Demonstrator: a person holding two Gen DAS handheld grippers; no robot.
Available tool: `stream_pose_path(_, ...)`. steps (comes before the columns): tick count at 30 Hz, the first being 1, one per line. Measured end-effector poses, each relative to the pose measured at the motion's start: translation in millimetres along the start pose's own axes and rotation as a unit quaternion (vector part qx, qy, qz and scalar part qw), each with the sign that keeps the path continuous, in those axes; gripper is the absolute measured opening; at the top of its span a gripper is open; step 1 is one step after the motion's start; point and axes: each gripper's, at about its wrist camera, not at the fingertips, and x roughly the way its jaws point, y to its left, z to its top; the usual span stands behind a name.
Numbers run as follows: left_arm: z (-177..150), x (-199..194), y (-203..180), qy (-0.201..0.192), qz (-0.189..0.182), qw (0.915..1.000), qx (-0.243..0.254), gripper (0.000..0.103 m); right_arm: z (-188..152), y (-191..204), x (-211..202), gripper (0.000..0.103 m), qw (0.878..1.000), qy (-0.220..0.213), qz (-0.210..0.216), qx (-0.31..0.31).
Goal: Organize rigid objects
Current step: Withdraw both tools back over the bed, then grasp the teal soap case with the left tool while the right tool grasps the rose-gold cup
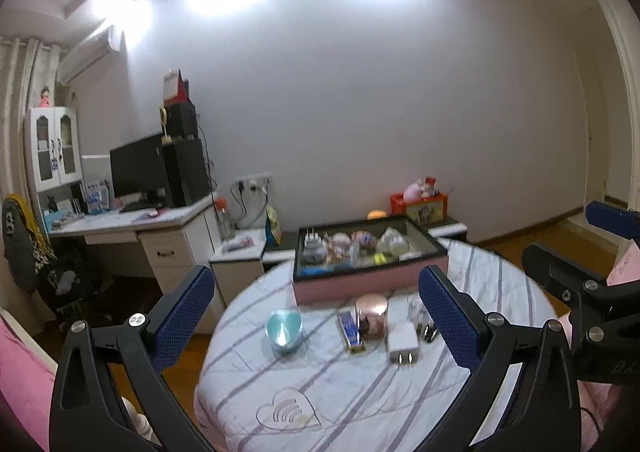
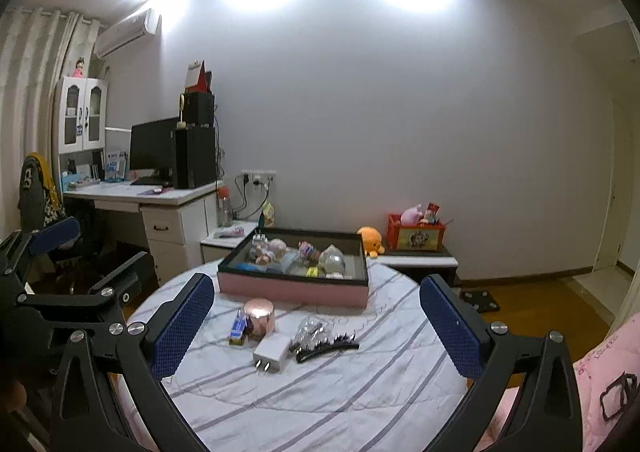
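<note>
Bedroom scene, round counter (image 2: 320,392) under a striped cloth. Loose items sit mid-frame: white charger (image 2: 272,352), rose-gold jar (image 2: 260,318), small blue box (image 2: 237,330), black hair clip (image 2: 328,348), clear glass bit (image 2: 310,328), plus a teal dish (image 1: 284,328) left of centre in the left view. Pink tray (image 2: 294,290) behind them is already part-filled. Both left tongs (image 1: 320,316) and right tongs (image 2: 316,324) are spread wide, holding nothing. We judge we're between picks; next move: drop onto the charger, closest in.
</note>
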Motion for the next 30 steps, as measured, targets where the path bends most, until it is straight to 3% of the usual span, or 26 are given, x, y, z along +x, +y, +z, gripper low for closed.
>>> stream_pose_path(5, -30, 34, 4, 0.066, -0.021, 0.9976, -0.003, 0.103, -24, 0, 33, 0.103, 0.999, 0.052, 0.008, 0.006)
stream_pose_path(12, -69, 92, 32, 0.159, -0.004, 0.9866, -0.035, 0.103, -57, -9, 85, 0.103, 0.992, 0.122, 0.004, 0.014)
stream_pose_path(19, -87, 150, 28, 0.219, -0.035, 0.9742, -0.043, 0.103, -78, -28, 133, 0.103, 0.983, 0.178, -0.012, 0.031)
stream_pose_path(24, -90, 186, 45, 0.239, 0.004, 0.9692, -0.058, 0.103, -84, -40, 158, 0.103, 0.979, 0.201, -0.021, 0.031)
stream_pose_path(30, -95, 229, 56, 0.293, 0.004, 0.9542, -0.062, 0.103, -90, -54, 187, 0.103, 0.971, 0.234, -0.033, 0.039)
